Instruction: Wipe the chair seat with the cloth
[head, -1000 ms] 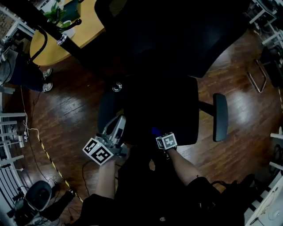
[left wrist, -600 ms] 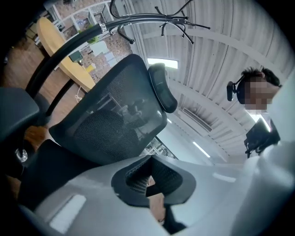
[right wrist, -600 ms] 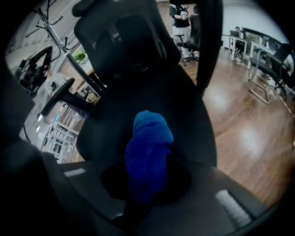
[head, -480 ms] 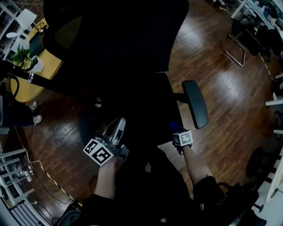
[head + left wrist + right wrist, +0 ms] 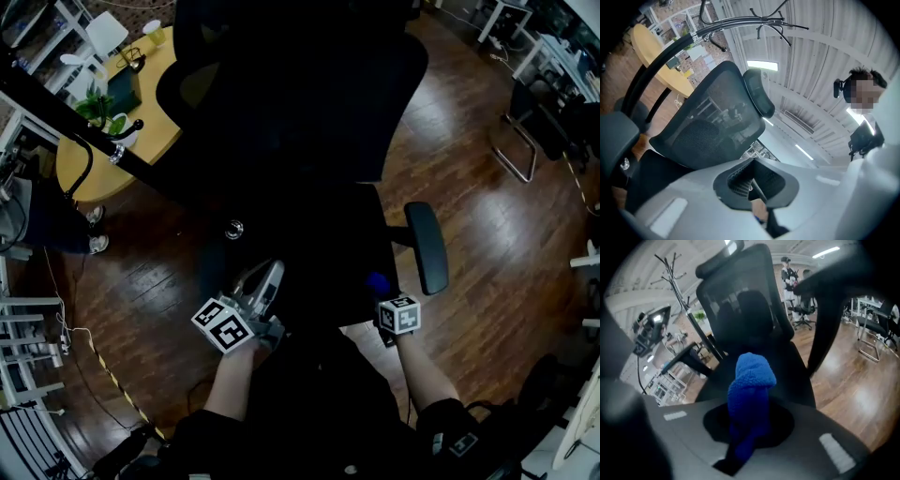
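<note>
Two-handed, hovering at the chair seat's [image 5: 323, 248] front.
Pinching the blue cloth [image 5: 751, 390] in the right tool [image 5: 381, 291] at the seat's front right edge; holding the left tool [image 5: 269, 277] near the front left, jaws closed together, empty.

Black chair seat [image 5: 319, 248], blue cloth [image 5: 378, 282] at right tool [image 5: 382, 292], left tool [image 5: 269, 277] alongside

No readable text, label, brand, number or sign on anything in any view.
</note>
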Demonstrator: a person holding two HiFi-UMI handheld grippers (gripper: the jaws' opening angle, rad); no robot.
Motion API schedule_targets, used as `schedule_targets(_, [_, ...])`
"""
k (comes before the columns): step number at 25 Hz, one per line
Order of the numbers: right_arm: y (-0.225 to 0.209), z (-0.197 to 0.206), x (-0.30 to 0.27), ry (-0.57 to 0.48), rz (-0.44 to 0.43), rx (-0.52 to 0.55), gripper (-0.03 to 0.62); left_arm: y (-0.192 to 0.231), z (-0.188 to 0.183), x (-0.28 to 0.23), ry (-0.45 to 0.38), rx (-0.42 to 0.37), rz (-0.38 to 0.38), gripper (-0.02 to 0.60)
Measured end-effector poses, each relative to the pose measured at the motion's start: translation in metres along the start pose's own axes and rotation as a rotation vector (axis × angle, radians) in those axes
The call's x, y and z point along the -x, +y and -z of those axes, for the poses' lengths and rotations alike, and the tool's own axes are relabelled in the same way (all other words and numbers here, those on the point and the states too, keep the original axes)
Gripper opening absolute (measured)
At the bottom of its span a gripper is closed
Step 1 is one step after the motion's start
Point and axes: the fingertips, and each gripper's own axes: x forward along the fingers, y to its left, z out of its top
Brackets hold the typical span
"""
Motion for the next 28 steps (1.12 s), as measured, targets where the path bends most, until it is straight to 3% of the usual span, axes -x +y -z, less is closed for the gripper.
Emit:
schedule_targets(8, [0.164,-0.184,0.144,-0.52,-0.404,0.106,0.037,-0.087,-0.045,0.014,-0.031,-0.047,0.097,-0.008])
schedule_targets(14, [0.236,-0.222,0.22,-0.718,-0.6,0.177,0.037,-0.126,-0.046,0.038,-0.079,-0.075,0.097,-0.008])
schedule_targets(22, [0.254,-0.238,0.234,-0.778,-0.711,0.202,0.037,-0.13,-0.064,0.081,-0.183,-0.106,0.019,-0.009])
schedule_targets(28, [0.259,-0.214,0.264,-0.838,-0.66,0.197,0.037,-0.139,-0.055,0.095,-0.17,-0.118,0.092,-0.008])
